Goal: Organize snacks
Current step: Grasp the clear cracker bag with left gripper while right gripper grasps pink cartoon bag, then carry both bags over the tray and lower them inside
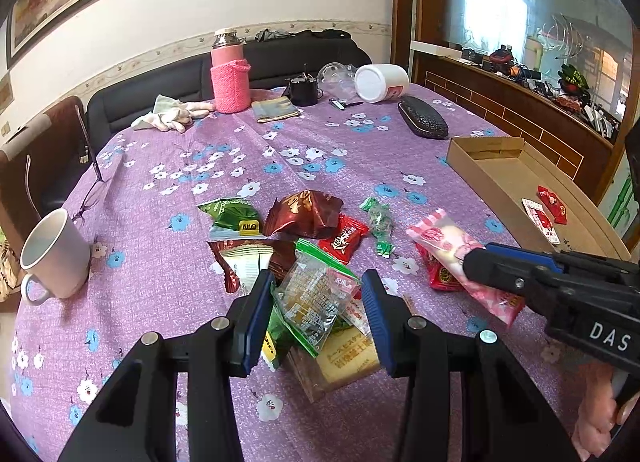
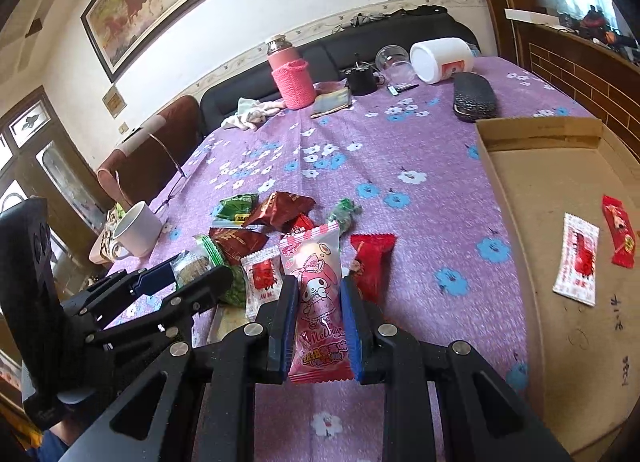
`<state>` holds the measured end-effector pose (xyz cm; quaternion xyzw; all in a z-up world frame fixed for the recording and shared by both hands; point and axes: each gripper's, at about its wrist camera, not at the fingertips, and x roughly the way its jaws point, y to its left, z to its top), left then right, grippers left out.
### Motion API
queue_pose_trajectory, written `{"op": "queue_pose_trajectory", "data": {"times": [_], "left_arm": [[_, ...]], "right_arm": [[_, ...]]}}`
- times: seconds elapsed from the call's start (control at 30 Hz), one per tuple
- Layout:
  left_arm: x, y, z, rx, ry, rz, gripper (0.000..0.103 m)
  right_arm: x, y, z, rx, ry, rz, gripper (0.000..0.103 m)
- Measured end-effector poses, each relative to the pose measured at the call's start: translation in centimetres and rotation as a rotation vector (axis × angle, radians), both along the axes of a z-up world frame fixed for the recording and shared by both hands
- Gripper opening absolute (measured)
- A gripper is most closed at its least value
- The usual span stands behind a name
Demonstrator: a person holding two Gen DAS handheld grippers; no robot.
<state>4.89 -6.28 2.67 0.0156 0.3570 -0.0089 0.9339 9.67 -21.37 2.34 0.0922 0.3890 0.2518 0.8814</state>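
At lower centre, my right gripper [image 2: 318, 322] clamps the pink packet [image 2: 318, 302], bound for the box [image 2: 540, 134]; left gripper [image 1: 318, 318] pinches a green-edged packet [image 1: 316, 298].

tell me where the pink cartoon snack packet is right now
The pink cartoon snack packet is clamped in the right claw, above the purple tablecloth, between the snack pile and the cardboard box.

The cardboard tray [image 2: 520, 222] runs off the right edge. A yellow-labelled packet [image 1: 344, 362] lies half hidden under a clear green-edged packet [image 1: 312, 298]. Print on the wrappers is too small to read.
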Motion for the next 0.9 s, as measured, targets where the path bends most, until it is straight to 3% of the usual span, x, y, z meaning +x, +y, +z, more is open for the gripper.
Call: {"op": "queue_pose_trajectory", "data": {"times": [0.9], "left_arm": [[-0.9,-1.0,0.6,0.049,-0.050,-0.015,0.044]], "right_arm": [[-3.2,-1.5,1.6,0.003,-0.025,-0.031,0.023]]}}
